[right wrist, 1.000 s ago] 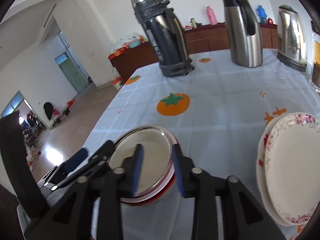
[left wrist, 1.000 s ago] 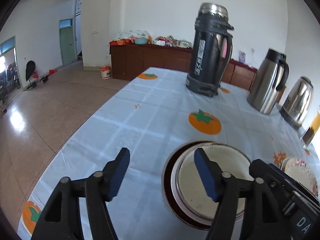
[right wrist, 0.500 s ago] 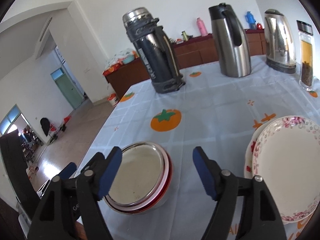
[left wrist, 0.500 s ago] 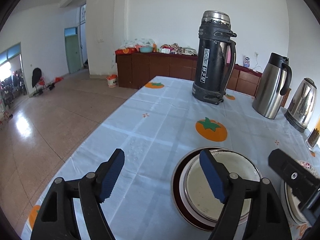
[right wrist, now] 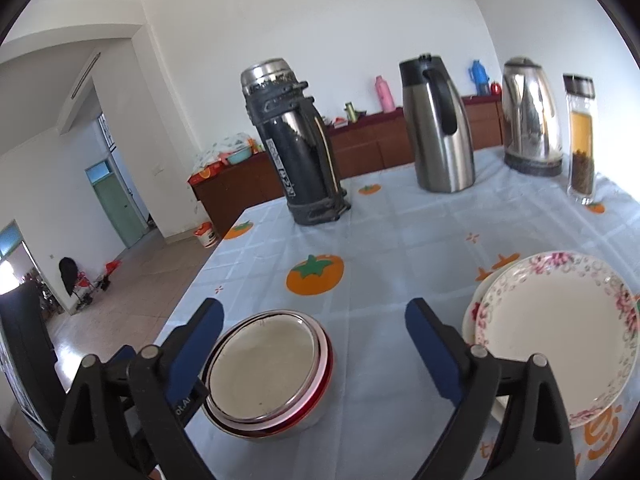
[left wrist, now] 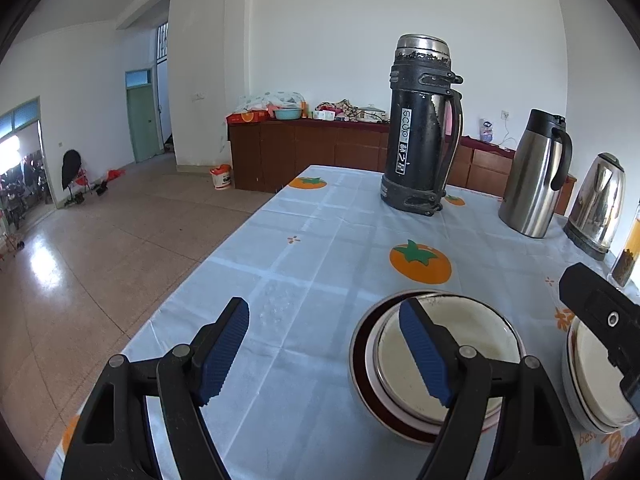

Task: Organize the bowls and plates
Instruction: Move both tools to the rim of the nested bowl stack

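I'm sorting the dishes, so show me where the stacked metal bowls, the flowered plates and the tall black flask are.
stacked metal bowls (right wrist: 264, 372), right wrist view, inside of top bowl
flowered plates (right wrist: 556, 328), right wrist view, centre of top plate
tall black flask (left wrist: 420, 136), left wrist view, body

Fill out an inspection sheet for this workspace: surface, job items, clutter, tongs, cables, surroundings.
Surface: table under a pale blue cloth printed with orange fruit.
Job's things: nested metal bowls, red outer rim, resting on the cloth; stacked floral plates to their right.
Clutter: black flask, steel jug, kettle and a glass bottle stand along the far side.
Tongs: left tongs open, nothing held; right tongs opening, clear of the bowls, nothing gripped.
Cables: a thin lead at the wall socket behind the sideboard; none on the table.
Surroundings: brown sideboard, tiled floor, green door.
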`<state>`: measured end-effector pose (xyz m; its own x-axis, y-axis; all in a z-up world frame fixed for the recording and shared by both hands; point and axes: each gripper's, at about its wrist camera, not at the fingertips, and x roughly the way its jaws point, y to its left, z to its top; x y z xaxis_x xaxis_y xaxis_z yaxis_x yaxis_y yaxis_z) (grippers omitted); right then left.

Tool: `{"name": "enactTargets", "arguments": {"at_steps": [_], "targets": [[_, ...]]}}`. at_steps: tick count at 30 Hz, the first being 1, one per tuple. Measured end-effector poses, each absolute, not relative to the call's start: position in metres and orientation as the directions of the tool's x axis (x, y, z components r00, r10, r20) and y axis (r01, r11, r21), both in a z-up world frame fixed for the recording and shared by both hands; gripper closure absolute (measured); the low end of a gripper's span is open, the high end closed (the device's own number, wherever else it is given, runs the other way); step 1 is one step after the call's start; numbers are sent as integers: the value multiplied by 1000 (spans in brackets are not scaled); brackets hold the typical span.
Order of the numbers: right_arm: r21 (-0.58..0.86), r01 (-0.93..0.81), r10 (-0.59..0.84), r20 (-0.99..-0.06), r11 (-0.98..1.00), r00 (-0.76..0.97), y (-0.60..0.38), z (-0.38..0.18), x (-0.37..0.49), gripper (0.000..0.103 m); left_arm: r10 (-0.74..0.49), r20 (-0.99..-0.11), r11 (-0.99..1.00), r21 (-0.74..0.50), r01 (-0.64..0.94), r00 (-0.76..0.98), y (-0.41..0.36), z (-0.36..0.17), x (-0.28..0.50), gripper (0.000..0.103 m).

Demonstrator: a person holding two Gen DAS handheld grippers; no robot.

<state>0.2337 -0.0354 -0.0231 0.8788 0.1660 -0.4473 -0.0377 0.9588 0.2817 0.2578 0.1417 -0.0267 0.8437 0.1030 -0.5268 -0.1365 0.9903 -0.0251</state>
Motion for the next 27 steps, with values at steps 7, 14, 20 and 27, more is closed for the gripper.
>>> {"name": "enactTargets", "arguments": {"at_steps": [7,14,20,27], "targets": [[286,-60,193,-464,956,864,-36,-29,235,9,103,-539,991,-15,-132,836,140,-33,259,23],[243,-35,154,-490,969,858,-36,-36,237,9,116,-564,991,15,-130,818,137,-41,263,23],[185,-26,119,-512,982,851,-38,-39,234,9,107,-583,993,22,-116,805,134,-46,263,23],[173,-27,113,-510,985,853,-43,-42,228,9,87,-583,996,26,-88,808,129,-49,257,23]]}}
